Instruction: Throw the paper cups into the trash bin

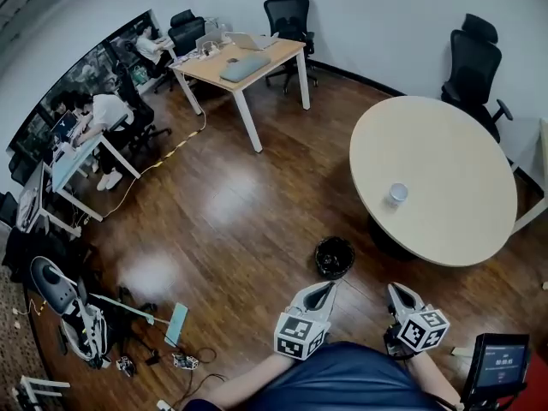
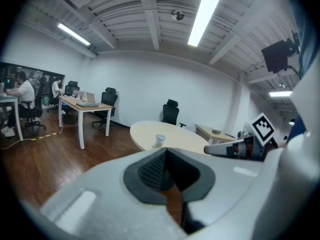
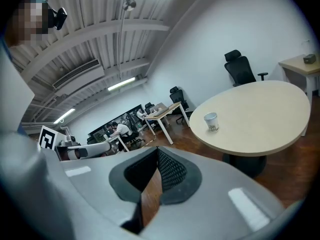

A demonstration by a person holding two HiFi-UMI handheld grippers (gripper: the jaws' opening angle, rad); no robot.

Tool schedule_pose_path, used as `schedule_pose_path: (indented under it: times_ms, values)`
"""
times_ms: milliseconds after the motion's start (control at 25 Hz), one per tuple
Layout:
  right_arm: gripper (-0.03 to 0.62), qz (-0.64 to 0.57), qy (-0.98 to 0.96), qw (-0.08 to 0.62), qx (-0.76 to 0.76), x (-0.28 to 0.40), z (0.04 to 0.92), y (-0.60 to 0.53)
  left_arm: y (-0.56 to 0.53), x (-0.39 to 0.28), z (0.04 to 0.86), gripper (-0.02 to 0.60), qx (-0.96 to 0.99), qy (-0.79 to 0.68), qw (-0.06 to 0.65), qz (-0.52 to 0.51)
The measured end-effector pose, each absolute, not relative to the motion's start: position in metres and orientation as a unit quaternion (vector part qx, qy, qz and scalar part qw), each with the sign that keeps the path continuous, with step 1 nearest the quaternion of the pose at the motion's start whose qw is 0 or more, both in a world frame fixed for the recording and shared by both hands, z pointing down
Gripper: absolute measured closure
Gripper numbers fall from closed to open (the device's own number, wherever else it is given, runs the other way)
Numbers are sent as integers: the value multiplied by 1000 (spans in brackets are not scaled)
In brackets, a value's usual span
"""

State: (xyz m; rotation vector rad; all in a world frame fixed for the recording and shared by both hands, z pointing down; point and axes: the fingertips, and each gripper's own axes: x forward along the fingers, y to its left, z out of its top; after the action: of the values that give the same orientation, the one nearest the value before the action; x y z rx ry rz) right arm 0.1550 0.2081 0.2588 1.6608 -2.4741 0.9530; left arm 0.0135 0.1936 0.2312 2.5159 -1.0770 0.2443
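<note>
Showing a paper cup upright on round table, trash bin on floor beside it. Left gripper & right gripper both clenched, empty. Cup likely light, thin, crushable: pinch sidewall gently near rim, w/o squashing.

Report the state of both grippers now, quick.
Left gripper: closed, holding nothing.
Right gripper: closed, holding nothing.
</note>
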Motion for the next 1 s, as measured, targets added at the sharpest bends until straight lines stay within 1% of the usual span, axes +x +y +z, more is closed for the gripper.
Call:
schedule_pose_path:
  times_ms: [240,640,800,1000]
  values:
    - [583,309,-777,24,547,136,262,180,158,-5,237,578,903,-364,212,81]
    - [583,306,-762,36,569,112,249,141,117,-36,236,578,912,-344,208,86]
    - [583,306,-761,36,570,126,252,119,97,-27,234,578,908,-351,212,91]
    - [583,327,-762,14,559,153,264,83,70,-6,233,578,897,-370,213,117]
